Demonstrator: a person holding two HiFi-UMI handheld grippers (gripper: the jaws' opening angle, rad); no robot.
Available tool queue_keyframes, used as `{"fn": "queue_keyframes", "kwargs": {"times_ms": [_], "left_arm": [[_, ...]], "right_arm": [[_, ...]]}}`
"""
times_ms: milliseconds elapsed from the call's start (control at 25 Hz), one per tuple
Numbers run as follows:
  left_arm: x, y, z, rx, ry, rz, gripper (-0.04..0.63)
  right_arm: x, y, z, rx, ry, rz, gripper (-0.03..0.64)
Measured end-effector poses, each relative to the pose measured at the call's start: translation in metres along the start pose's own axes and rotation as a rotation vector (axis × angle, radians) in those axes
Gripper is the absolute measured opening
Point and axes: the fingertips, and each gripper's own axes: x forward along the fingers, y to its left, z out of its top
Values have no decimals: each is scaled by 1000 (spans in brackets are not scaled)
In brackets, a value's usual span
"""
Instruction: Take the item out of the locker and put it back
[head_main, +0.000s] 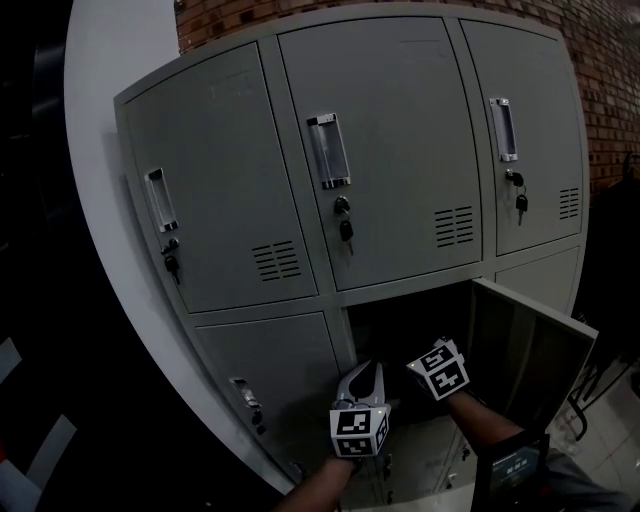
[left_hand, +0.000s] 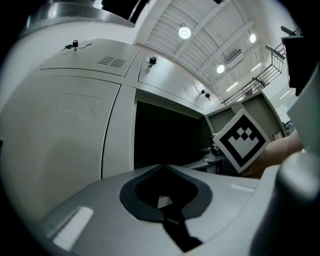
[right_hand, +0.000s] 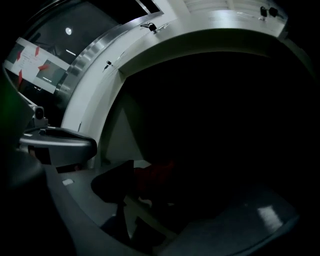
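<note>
The grey locker bank has one compartment (head_main: 405, 318) standing open in the lower row, its door (head_main: 525, 352) swung out to the right. My right gripper (right_hand: 160, 187) reaches into that dark compartment, and only its marker cube (head_main: 440, 368) shows in the head view. Its jaws stand wide apart. A dim reddish item (right_hand: 156, 176) lies low in the dark between them, and no pad visibly presses on it. My left gripper (head_main: 366, 372) hovers just left of the opening (left_hand: 165, 140), in front of the closed neighbouring door, its jaws together and empty.
Closed lockers with handles (head_main: 328, 150) and hanging keys (head_main: 345, 230) fill the upper row. A white curved wall (head_main: 105, 200) borders the bank on the left, with brick (head_main: 600, 70) at the right. A dark device (head_main: 510, 468) sits by the person's right arm at the bottom right.
</note>
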Motion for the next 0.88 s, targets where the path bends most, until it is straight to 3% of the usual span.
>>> {"fn": "queue_keyframes", "kwargs": {"times_ms": [320,480,600,880], "left_arm": [[5,-4,9,12,-17,-26,-3],[5,-2,10,4,-22,-21,-3],[6,-2,9,2,-21,-15,-3],[1,0,10,-1,-20,6,-3]], "right_arm": [[25,-1,-16,-66,127,38,305],[26,-2,-21,-161,175,30,165],[23,-4,-20,-198,169,16,112],[2,-8,-5,-181,90,-26,95]]}}
